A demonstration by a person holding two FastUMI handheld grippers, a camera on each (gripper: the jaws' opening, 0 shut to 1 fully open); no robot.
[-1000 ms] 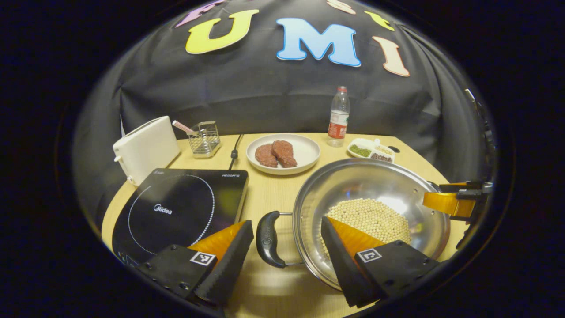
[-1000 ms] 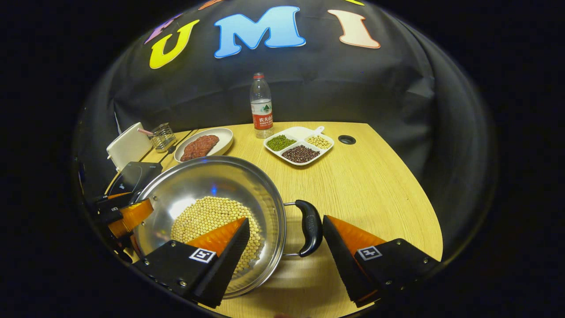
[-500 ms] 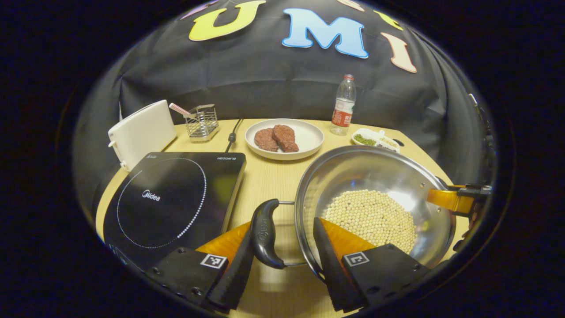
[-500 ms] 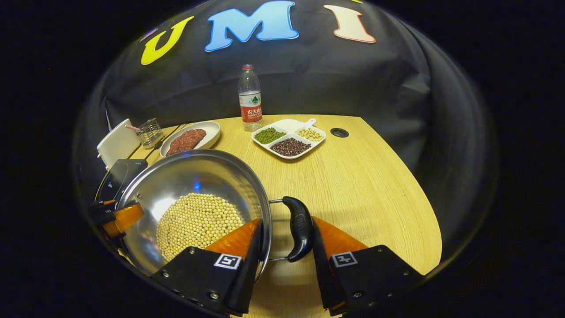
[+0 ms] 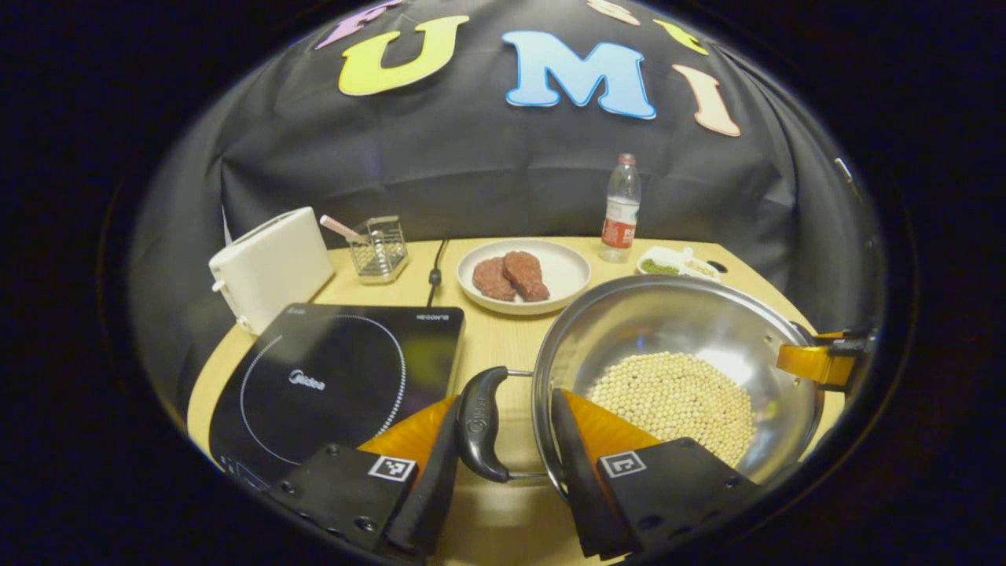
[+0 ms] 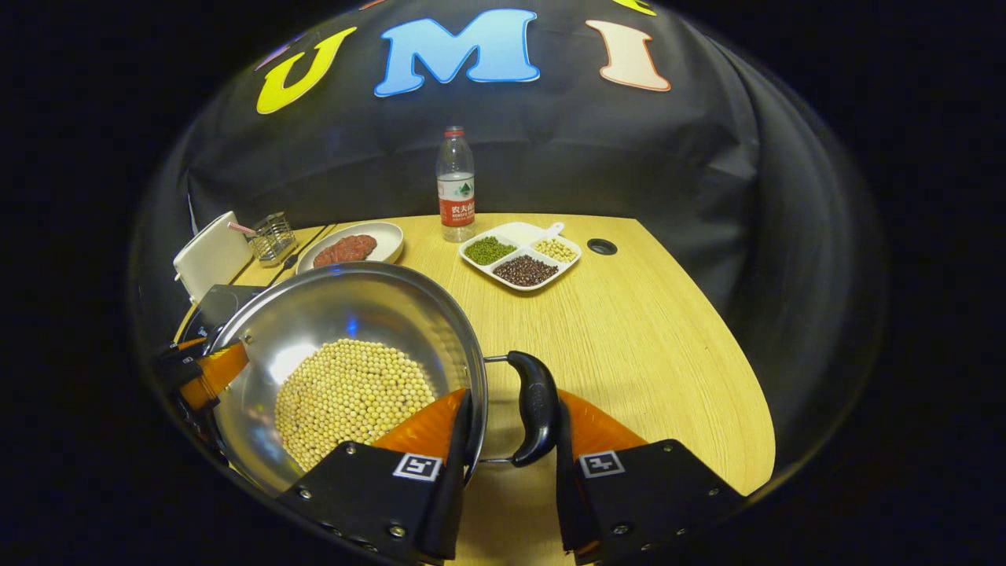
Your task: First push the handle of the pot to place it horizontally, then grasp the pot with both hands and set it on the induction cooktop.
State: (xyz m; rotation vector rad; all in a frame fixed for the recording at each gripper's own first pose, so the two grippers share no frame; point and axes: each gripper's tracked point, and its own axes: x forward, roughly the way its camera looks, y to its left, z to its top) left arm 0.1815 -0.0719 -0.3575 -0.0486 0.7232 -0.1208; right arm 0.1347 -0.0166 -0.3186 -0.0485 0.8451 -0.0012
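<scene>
Two grippers are closed on the steel pot (image 5: 676, 330), one at each side: your left gripper (image 5: 503, 464) has one finger outside the black left handle (image 5: 481, 424) and the other inside the rim, and your right gripper (image 6: 507, 464) clamps the right handle (image 6: 534, 405) the same way. You can't see the pot's base, since its own wall hides it, so whether it touches the wooden table (image 6: 652, 338) is unclear. Soybeans (image 6: 354, 397) cover the bottom. The induction cooktop (image 5: 330, 377) sits just left of the pot, its near corner cut off behind your left finger. In the right gripper view the pot hides most of it.
</scene>
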